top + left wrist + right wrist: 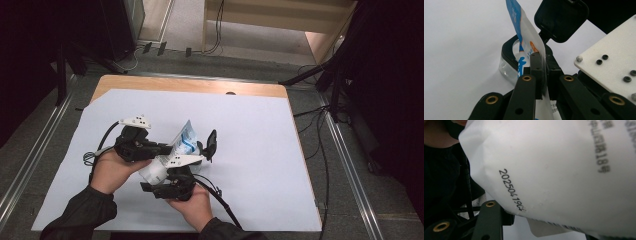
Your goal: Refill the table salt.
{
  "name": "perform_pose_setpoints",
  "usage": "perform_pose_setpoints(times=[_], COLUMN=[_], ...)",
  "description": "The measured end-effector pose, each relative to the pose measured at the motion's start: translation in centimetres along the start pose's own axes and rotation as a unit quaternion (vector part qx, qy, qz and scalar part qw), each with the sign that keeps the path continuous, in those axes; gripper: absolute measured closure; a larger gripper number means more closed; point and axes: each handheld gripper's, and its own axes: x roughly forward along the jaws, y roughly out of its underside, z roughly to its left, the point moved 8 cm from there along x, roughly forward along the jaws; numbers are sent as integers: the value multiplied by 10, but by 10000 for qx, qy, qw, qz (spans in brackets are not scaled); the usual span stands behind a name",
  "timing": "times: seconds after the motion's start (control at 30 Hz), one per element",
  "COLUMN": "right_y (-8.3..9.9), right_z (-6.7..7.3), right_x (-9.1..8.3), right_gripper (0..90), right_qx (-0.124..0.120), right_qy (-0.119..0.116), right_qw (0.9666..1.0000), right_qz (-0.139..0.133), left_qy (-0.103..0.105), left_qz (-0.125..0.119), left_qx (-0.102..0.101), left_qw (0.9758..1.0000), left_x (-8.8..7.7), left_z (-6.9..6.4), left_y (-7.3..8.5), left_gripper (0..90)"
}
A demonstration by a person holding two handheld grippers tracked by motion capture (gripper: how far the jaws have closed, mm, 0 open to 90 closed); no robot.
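Left gripper (pixel 541 72): you pinch pouch (pixel 530 37) edge, mouth over open container (pixel 509 63) | right gripper (pixel 172 186): half-open jaws clasp pouch base, tilting for pouring.

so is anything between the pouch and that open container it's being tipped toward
Nothing visible. The left claw is shut on the pouch, whose upper end leans over the clear container. Its black lid is flipped up behind, clear of the mouth.

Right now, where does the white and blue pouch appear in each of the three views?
High view: the pouch stands at the centre, between both grippers.
Left gripper view: centre, its edge pinched by the black jaws.
Right gripper view: its white back covers most of the picture.
Shared landmark: the open black lid.
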Motion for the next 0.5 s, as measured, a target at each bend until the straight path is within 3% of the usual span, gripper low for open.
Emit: perform_pose_setpoints(times=[0.5], right_y=[-1], right_z=[0], right_x=[-1], right_gripper=[518], right_qx=[26], right_qy=[-11], right_qw=[10000], right_qz=[-33], left_qy=[-4], left_qz=[-5], left_qx=[49], left_qw=[10000], left_x=[1], left_z=[-2], left_y=[-3], left_gripper=[894])
